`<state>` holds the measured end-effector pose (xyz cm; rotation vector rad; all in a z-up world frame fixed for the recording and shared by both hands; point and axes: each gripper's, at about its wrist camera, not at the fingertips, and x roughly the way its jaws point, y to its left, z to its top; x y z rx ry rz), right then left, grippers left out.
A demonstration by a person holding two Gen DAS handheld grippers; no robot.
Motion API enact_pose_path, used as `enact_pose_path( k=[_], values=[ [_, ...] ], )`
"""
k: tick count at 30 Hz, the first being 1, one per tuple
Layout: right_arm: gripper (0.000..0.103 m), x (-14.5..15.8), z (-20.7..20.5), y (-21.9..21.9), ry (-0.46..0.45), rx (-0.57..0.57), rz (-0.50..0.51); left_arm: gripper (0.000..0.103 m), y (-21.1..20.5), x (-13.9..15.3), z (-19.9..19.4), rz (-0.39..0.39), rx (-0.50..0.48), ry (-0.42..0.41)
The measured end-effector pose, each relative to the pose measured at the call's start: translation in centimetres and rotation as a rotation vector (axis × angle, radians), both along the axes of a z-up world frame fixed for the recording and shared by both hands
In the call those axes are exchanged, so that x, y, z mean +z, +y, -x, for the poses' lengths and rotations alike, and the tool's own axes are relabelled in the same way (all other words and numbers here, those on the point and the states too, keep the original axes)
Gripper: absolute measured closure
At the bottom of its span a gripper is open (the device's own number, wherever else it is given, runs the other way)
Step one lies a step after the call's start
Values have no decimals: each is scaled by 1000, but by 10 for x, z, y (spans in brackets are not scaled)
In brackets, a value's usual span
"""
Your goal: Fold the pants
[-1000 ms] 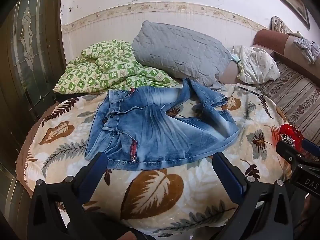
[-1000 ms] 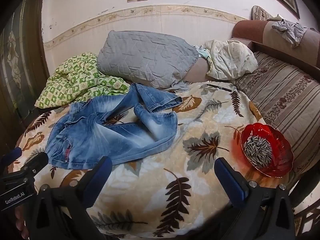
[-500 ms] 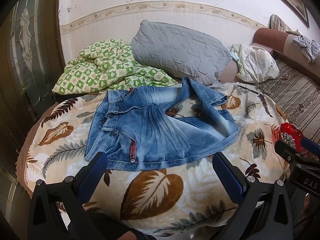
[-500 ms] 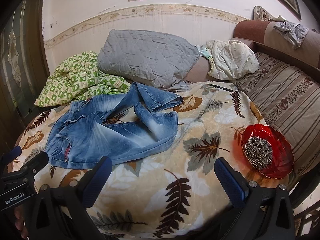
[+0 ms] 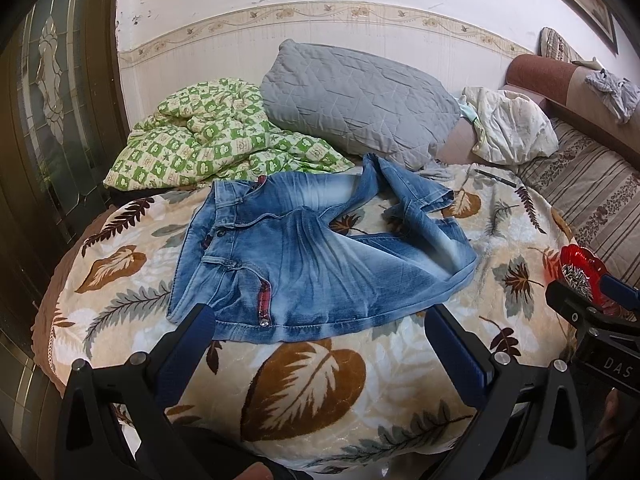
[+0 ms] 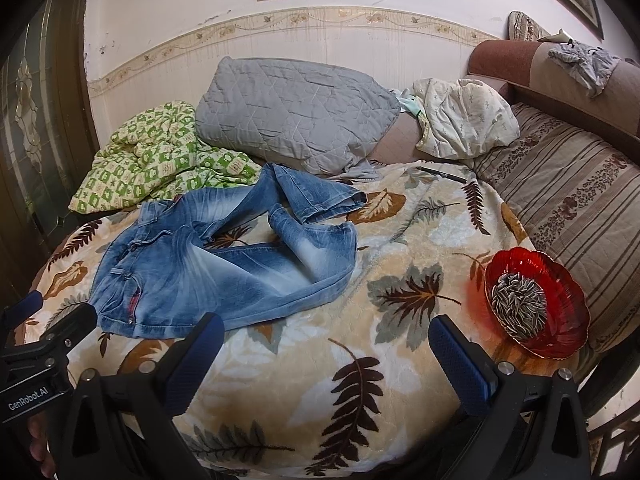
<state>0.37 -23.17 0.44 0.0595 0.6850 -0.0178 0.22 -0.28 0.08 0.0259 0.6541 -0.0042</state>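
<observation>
Two grippers, fingers spread wide, nothing held: the left gripper [image 5: 320, 334] hovers just short of the jeans [image 5: 304, 252], crumpled on the blanket [image 5: 304, 384]; the right gripper [image 6: 326, 344] has them at ten o'clock, bowl [image 6: 560, 304] at two.

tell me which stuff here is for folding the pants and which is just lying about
For the job:
jeans, unfolded on the leaf blanket
left hand-held gripper, open
right hand-held gripper, open

Just lying about:
grey pillow
green quilt
white cloth
red bowl of seeds
pen
grey garment on the sofa back
</observation>
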Motion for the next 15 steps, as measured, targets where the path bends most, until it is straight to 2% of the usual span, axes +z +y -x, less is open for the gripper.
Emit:
enact_pose_path(
  k=[10,15],
  values=[
    [0,-4,-3,0,6,-1,0,0,-3,-2,-2,-32,0,-8],
    [0,-10,-6,-1,15,-2,1,0,-3,-9,-7,1,-5,27]
  ],
)
